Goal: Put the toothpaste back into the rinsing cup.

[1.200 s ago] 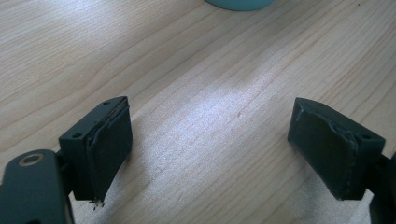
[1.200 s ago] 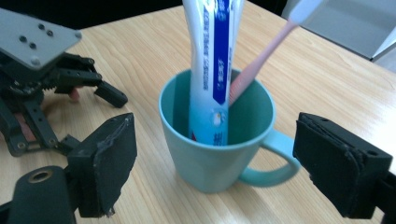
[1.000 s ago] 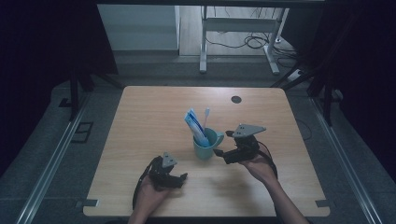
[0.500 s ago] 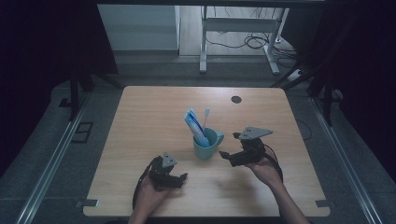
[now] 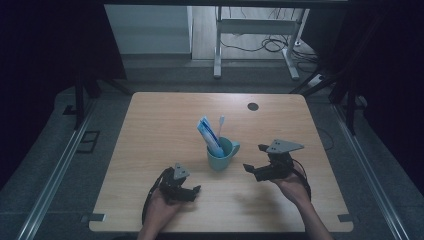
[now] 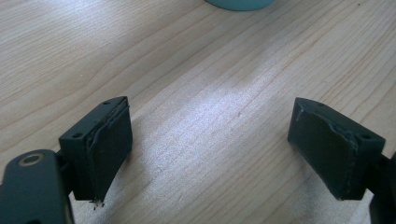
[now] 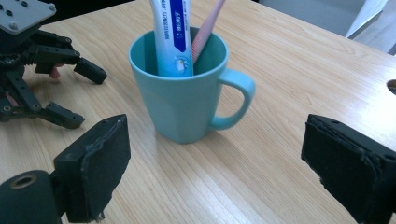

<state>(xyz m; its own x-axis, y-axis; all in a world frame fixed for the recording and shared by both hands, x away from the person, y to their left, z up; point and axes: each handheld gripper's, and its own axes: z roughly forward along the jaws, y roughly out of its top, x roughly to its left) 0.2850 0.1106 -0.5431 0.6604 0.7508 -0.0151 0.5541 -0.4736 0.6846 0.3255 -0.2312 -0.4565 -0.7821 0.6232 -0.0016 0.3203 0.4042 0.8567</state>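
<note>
Since a second ago the right tongs (image 5: 253, 160) have drawn back from the mug (image 5: 221, 155), jaws apart and empty; left tongs (image 5: 194, 192) rest apart on the tabletop (image 5: 150, 130). Toothpaste (image 7: 170, 32) and toothbrush (image 7: 208, 28) stand inside; placement looks complete.

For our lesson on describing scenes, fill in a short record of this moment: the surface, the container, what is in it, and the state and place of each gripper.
surface: wooden table
container: teal mug, upright near the table's middle, handle toward the right gripper
contents: toothpaste tube and pink toothbrush, both leaning in the mug
left gripper: open, holds nothing, low over the table's near edge
right gripper: open, holds nothing, jaws pointing at the mug, apart from it
</note>
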